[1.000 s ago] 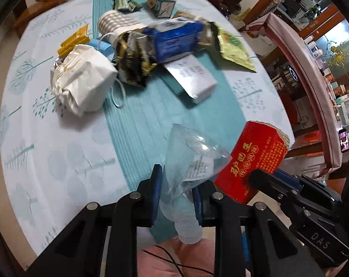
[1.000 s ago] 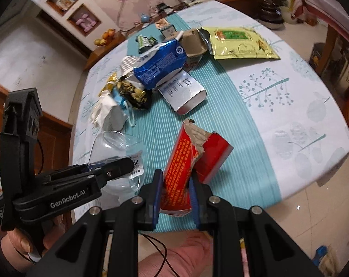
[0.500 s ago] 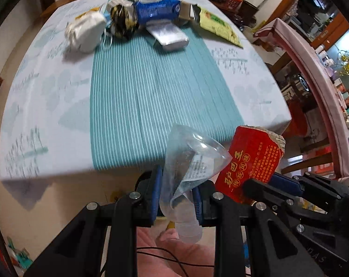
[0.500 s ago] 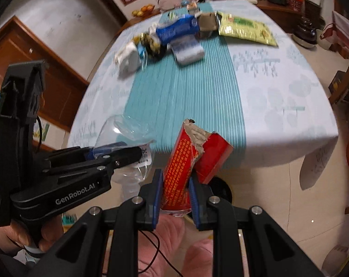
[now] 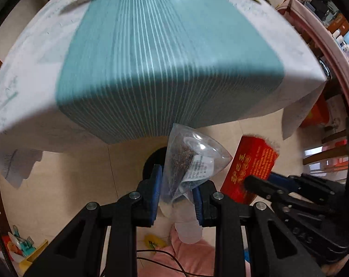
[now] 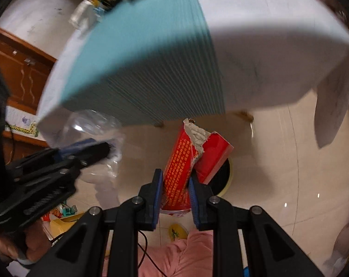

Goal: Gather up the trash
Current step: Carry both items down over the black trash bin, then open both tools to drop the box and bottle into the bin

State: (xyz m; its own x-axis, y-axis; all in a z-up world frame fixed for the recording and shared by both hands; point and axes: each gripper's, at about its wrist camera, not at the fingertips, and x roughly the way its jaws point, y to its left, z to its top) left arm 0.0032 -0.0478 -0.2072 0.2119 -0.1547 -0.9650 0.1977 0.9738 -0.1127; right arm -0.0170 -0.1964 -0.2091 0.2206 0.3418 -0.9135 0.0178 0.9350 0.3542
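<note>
Below the surface's (image 5: 35, 106) edge, my left gripper (image 5: 177, 192) jaws pinch a clear plastic bag (image 5: 192, 159) and my right gripper (image 6: 174, 185) jaws clamp a torn red box (image 6: 192, 154); I should center both over the dark bin opening (image 5: 154, 161) before letting go.

Crumpled clear bottle (image 5: 192, 161), torn red box (image 6: 192, 159)
</note>
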